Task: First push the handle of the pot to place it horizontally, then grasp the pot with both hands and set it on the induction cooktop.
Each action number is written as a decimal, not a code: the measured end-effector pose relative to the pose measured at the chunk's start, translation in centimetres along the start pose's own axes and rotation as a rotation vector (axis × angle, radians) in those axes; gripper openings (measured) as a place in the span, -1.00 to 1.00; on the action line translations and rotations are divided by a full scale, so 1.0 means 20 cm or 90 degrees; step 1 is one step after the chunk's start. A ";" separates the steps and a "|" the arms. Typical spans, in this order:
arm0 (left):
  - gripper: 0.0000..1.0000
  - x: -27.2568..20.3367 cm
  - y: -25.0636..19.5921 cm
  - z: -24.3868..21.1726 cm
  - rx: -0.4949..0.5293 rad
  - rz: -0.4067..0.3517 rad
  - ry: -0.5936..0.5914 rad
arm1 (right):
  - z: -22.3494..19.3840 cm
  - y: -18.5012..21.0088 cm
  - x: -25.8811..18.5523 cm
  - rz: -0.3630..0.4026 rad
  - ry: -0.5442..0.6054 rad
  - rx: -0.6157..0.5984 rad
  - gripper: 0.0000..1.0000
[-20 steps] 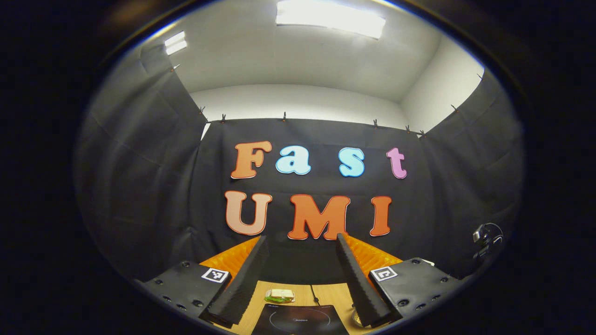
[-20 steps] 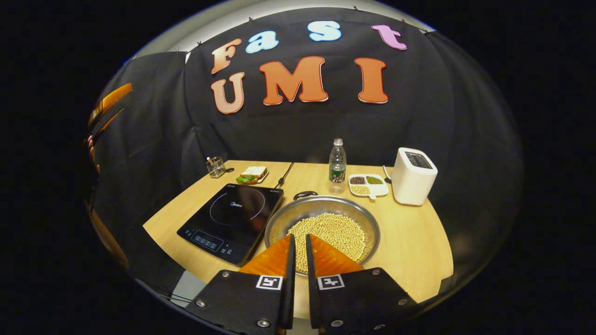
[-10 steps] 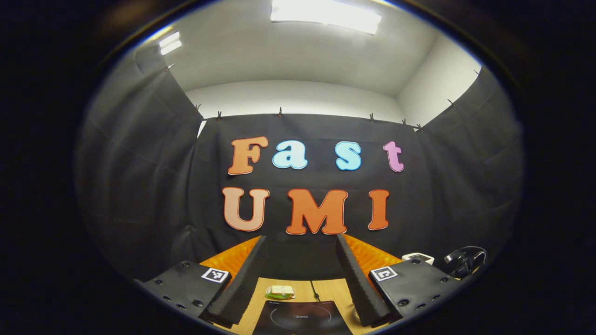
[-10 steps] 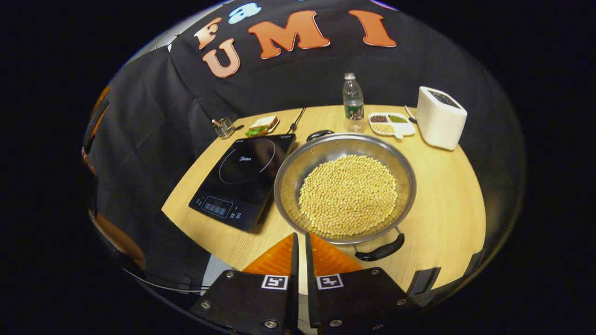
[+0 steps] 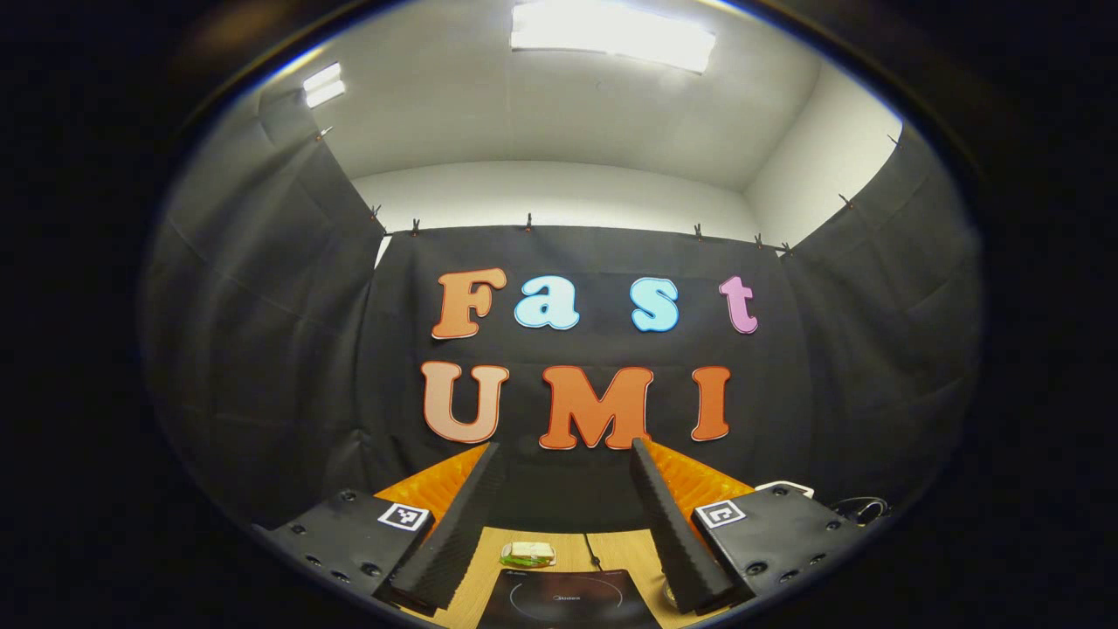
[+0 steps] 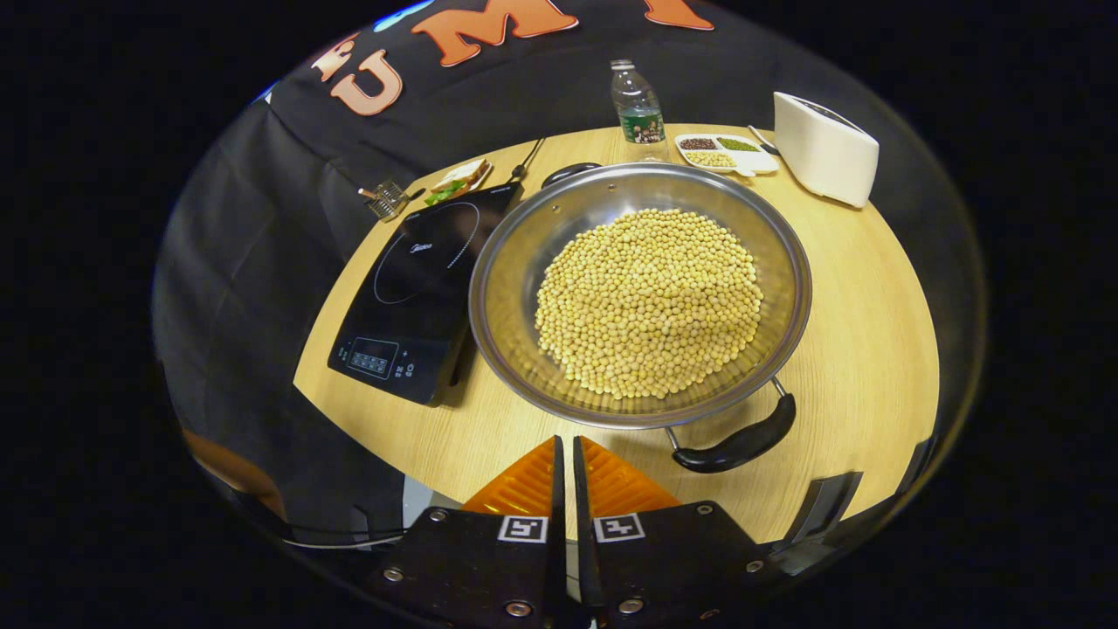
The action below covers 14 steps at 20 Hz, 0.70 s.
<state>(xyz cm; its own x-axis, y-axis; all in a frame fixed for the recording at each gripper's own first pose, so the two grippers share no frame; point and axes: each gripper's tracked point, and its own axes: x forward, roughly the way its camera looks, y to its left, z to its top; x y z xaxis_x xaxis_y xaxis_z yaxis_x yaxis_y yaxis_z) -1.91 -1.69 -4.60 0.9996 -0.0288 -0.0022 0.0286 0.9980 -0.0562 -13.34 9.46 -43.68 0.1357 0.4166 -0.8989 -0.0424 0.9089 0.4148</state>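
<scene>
In the right gripper view, the right tongs [image 6: 565, 454] point down toward a round wooden counter [image 6: 865, 288]. Their two fingers lie pressed together with barely a slit between them and grip nothing. Their tips hang over the counter's near edge, just short of the pot.

The pot [image 6: 507, 288] is a wide, shallow steel pan that rests on the counter and holds a heap of pale yellow soybeans [image 6: 648, 301]. One black handle [image 6: 741, 444] sticks out from its near right rim, close to the right of the tongs' tips but apart from them. A second black handle [image 6: 569, 172] shows at the far rim.

The black induction cooktop [image 6: 410, 288] lies flat on the counter just left of the pot, which overlaps its right edge from this angle.

Along the far side of the counter stand a water bottle [image 6: 636, 109], a white divided dish of grains [image 6: 721, 152] and a white toaster [image 6: 824, 148]. A sandwich on a plate [image 6: 458, 178] and a small wire holder [image 6: 383, 200] sit beyond the cooktop.

In the left gripper view, the left tongs [image 5: 559, 454] are held high and level, facing the black cloth wall. Their fingers spread wide apart with nothing between them. Far below them appear the cooktop [image 5: 563, 603] and the sandwich [image 5: 527, 553].
</scene>
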 end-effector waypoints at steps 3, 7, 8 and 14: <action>0.94 -0.01 0.01 0.00 0.001 -0.002 -0.001 | 0.01 -0.06 0.04 -0.023 0.001 0.016 -0.89; 0.90 -0.01 0.05 -0.06 0.010 0.009 0.004 | 0.01 -0.12 0.06 -0.030 0.008 0.023 -0.89; 0.90 -0.01 0.04 -0.08 0.009 0.008 0.011 | 0.02 -0.13 0.06 -0.033 0.007 0.025 -0.88; 0.94 0.04 0.03 -0.15 0.005 0.003 0.044 | 0.04 -0.23 0.06 -0.043 -0.004 0.051 -0.98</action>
<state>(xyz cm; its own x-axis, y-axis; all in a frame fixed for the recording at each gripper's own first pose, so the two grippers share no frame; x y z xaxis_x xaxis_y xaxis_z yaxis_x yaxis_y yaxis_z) -1.04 -1.29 -7.72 0.9970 -0.0283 -0.0719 0.0248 0.9985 -0.0484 -12.25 5.83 -46.49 0.1410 0.3542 -0.9245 0.0458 0.9305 0.3635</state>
